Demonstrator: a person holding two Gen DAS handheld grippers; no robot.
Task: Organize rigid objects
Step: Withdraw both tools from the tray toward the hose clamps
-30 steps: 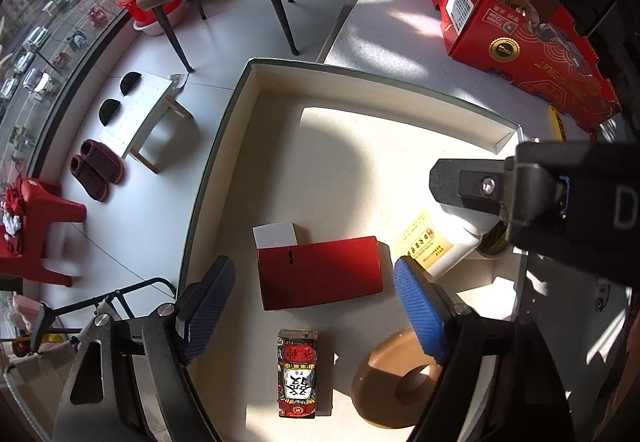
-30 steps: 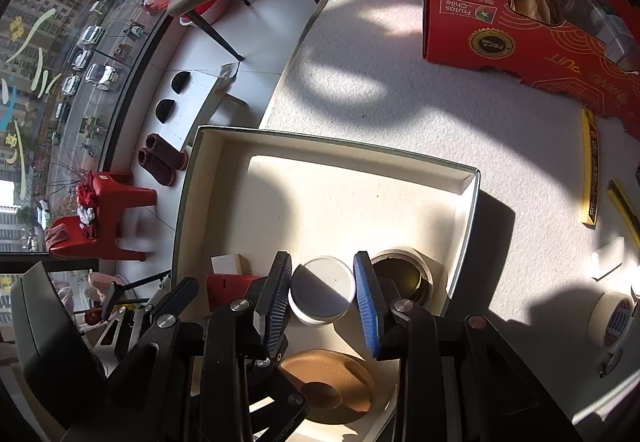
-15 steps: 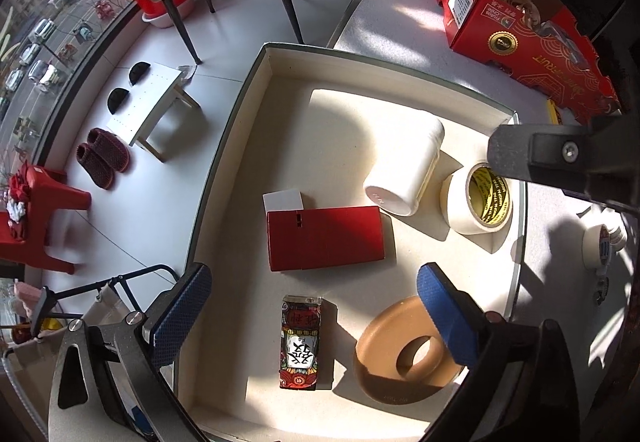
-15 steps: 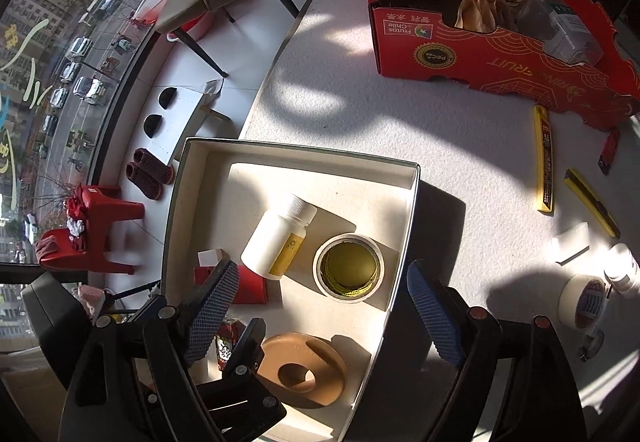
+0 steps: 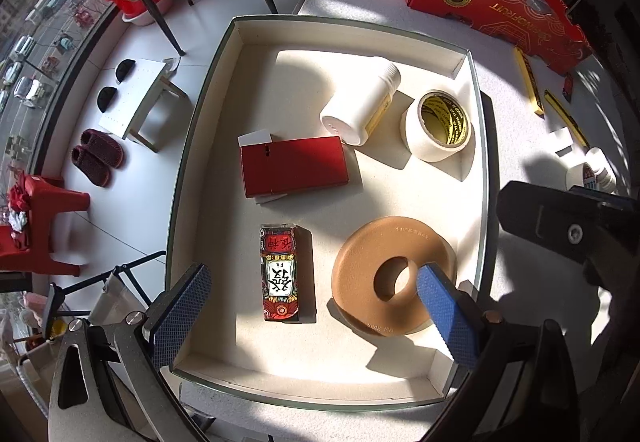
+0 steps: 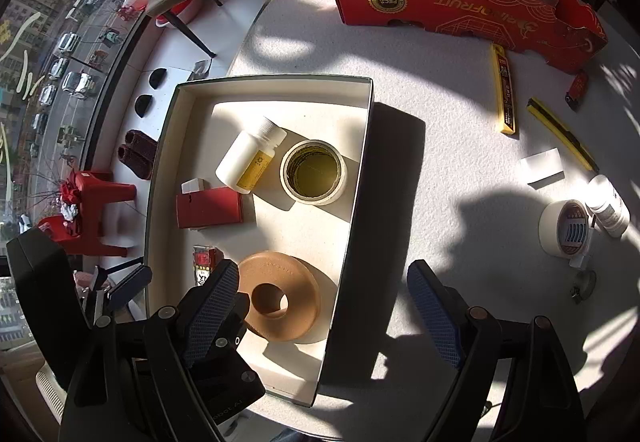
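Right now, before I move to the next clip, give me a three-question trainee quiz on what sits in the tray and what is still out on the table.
1. True or false: the white bottle in the tray stands upright.
2. How many items lie in the tray?
3. Which item in the tray is nearest the brown ring? A) tape roll B) red box C) patterned pack

Key
1. False: it lies on its side.
2. Five: bottle, tape roll, red box, patterned pack, brown ring.
3. C. Both grippers, left gripper and right gripper, are open and empty.
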